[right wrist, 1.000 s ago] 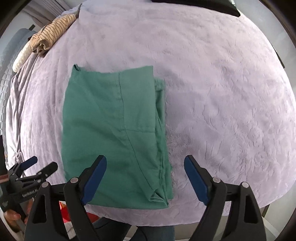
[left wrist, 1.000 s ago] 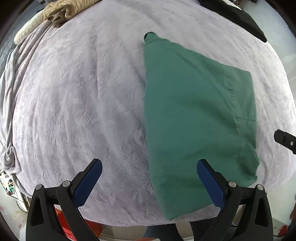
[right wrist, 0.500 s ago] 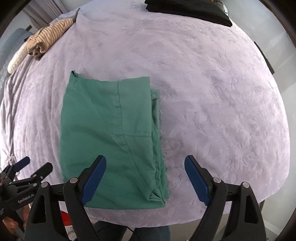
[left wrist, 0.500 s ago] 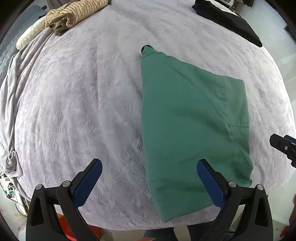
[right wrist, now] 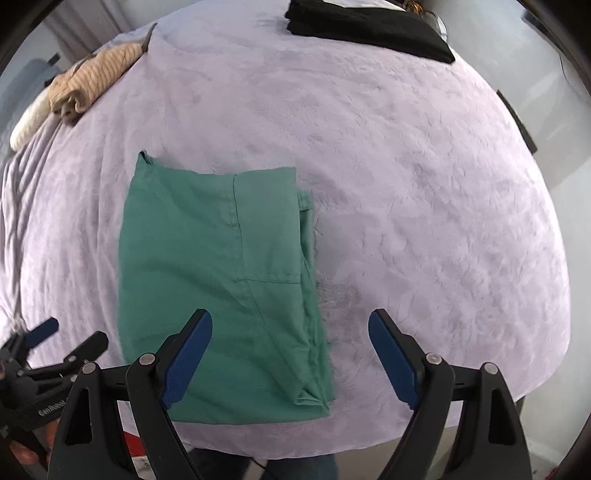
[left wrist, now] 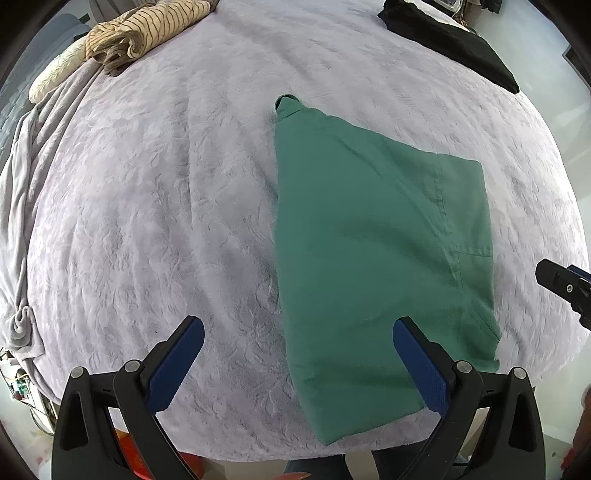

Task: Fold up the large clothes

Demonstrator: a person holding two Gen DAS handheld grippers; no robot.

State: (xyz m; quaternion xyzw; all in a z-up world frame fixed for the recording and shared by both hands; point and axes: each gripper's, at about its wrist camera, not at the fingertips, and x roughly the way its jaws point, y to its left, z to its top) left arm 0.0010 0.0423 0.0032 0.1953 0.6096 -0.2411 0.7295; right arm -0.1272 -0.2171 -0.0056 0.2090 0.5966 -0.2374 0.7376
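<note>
A green garment (left wrist: 373, 251) (right wrist: 218, 280) lies folded flat into a rough rectangle near the front edge of a lilac bedspread (left wrist: 155, 206) (right wrist: 424, 206). My left gripper (left wrist: 297, 363) hovers high above its left edge, open, nothing between the blue pads. My right gripper (right wrist: 290, 356) hangs above the garment's near right corner, open and empty too. The left gripper also shows at the lower left edge of the right wrist view (right wrist: 55, 343); a tip of the right gripper (left wrist: 565, 284) shows at the right edge of the left wrist view.
A striped beige garment (left wrist: 144, 29) (right wrist: 88, 81) lies crumpled at the far left of the bed. A folded black garment (left wrist: 454, 40) (right wrist: 369, 26) lies at the far right. A grey blanket (left wrist: 22, 206) bunches along the left edge.
Both views have drawn back and up a little, so the green garment looks smaller and more of the far bed, with the black garment, has come into view. Both grippers stay open.
</note>
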